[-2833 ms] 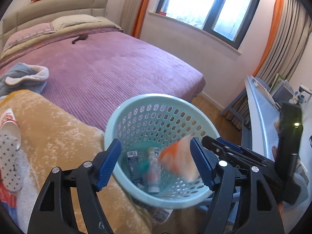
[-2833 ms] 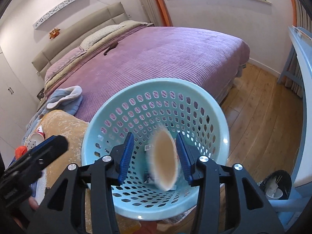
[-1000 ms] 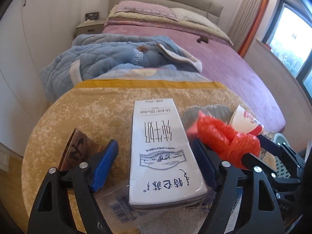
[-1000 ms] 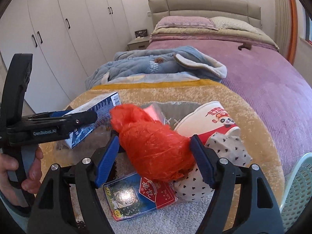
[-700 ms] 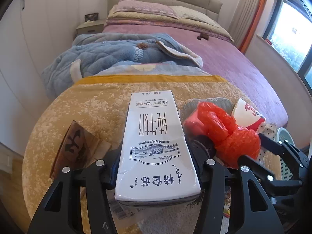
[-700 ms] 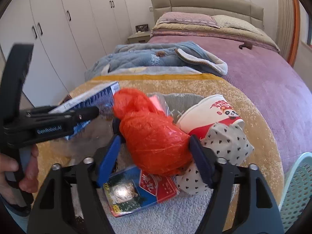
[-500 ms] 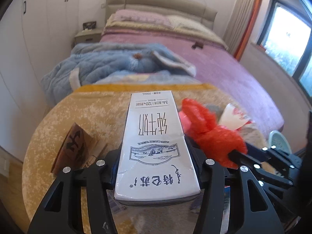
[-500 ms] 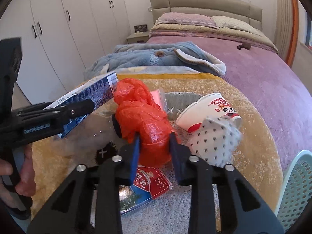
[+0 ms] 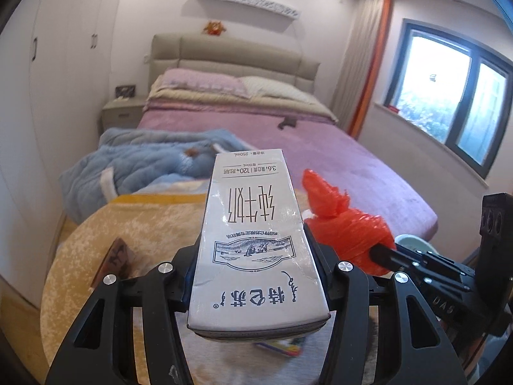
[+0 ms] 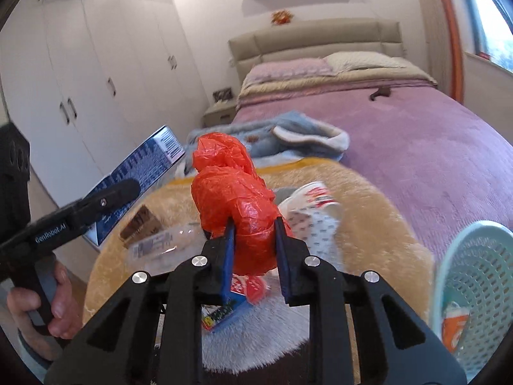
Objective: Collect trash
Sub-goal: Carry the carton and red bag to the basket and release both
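The milk carton [image 9: 256, 240], white with upside-down print, is clamped across its near end by the left tool [image 9: 253, 266], above the table [image 9: 154, 221]. It is judged light, stiff, crushable. The crumpled orange plastic bag [image 10: 237, 205], soft and compressible, is pinched by the right tool [image 10: 253, 237].

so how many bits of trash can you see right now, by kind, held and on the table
cartons: 1, milk carton held in the left gripper
plastic bags: 1, red bag held in the right gripper
paper cups: 2, red-printed cup and dotted cup
wrappers and packets: 3, brown packet, clear wrapper, red and blue packet
total: 7
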Demonstrator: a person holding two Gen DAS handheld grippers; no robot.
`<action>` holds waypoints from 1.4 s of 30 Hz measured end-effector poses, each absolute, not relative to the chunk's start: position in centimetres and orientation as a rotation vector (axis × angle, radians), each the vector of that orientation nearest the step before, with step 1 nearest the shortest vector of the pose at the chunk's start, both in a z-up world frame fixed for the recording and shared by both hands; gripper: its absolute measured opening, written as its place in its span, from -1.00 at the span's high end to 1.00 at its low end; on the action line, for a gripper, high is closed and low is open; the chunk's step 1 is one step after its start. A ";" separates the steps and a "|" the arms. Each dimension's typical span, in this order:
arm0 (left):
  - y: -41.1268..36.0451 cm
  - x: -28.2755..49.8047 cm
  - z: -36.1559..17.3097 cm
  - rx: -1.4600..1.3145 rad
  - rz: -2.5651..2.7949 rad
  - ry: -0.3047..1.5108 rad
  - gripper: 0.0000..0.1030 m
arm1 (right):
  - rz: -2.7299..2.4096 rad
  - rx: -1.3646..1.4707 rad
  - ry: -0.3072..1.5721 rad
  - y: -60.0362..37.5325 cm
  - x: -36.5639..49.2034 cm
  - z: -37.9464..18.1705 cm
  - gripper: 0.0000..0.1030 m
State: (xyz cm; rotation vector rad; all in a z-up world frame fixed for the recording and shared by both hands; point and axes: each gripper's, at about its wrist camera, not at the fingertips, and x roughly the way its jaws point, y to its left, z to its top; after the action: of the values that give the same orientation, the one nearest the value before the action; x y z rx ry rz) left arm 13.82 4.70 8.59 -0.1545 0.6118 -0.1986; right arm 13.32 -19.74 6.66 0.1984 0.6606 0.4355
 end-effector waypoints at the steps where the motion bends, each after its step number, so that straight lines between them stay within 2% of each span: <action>1: 4.1 13.5 8.9 -0.153 -0.214 0.602 -0.01 | 0.426 0.211 0.652 -20.5 12.9 7.0 0.60; 10: -2.2 12.2 9.4 -0.164 -0.400 0.562 -0.01 | 0.223 0.246 0.550 -28.9 7.7 9.7 0.60; 16: -8.6 12.5 9.3 -0.101 -0.500 0.576 -0.01 | 0.083 0.285 0.540 -34.5 5.7 9.1 0.60; 27: -20.2 13.8 5.7 -0.029 -0.682 0.685 -0.01 | -0.124 0.457 0.646 -44.8 5.1 3.2 0.60; 36: -26.2 16.6 0.9 0.022 -0.725 0.821 -0.02 | -0.234 0.504 0.737 -48.2 5.5 -1.1 0.56; 38: -26.4 16.7 0.1 0.022 -0.726 0.834 -0.04 | -0.248 0.503 0.745 -48.5 5.6 -1.6 0.56; 42: -26.3 16.6 -0.5 0.019 -0.708 0.835 -0.35 | -0.244 0.517 0.769 -49.1 6.1 -2.4 0.46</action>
State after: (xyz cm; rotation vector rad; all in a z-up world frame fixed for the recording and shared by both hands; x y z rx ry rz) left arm 16.62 -26.31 -0.47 0.0192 0.8348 -0.7078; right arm 6.13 -49.05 -2.42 0.5170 0.7687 -0.2441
